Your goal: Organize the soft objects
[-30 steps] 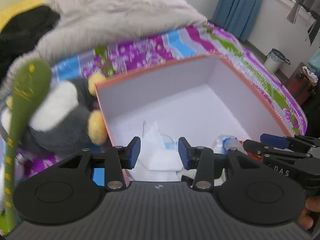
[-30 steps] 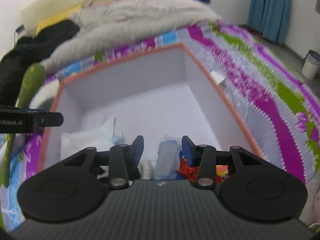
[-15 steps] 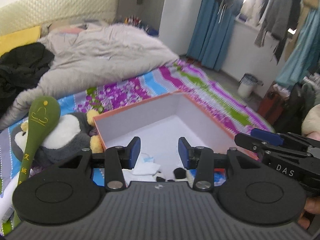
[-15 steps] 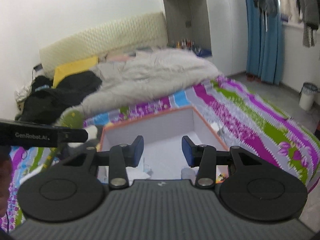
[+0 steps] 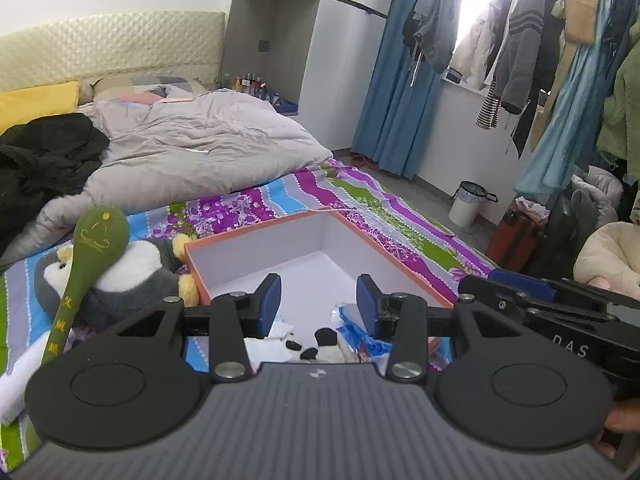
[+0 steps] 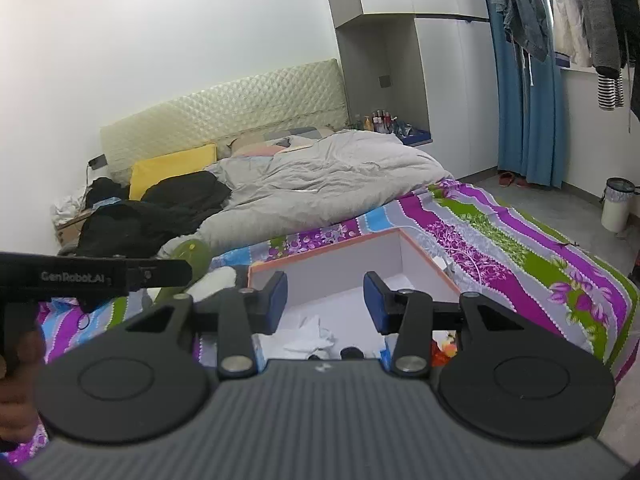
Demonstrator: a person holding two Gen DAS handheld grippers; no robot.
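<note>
Fingers of left gripper (image 5: pixel 318 300) and right gripper (image 6: pixel 325 300) apart, empty, level above the box (image 5: pixel 404 276).

White walls, a quilted headboard (image 6: pixel 224 100), blue curtains (image 6: pixel 528 104) — grey floor (image 5: pixel 436 196), window (image 5: pixel 476 4) glare.

White letters "DAS" stand on the side of the right gripper (image 5: pixel 568 320), seen from the left wrist view. "GenRobot.AI" is printed in pale letters along the black body of the left gripper (image 6: pixel 96 276), seen from the right wrist view. The green plush stick (image 5: pixel 86 264) carries yellow characters down its shaft, too small to read.
</note>
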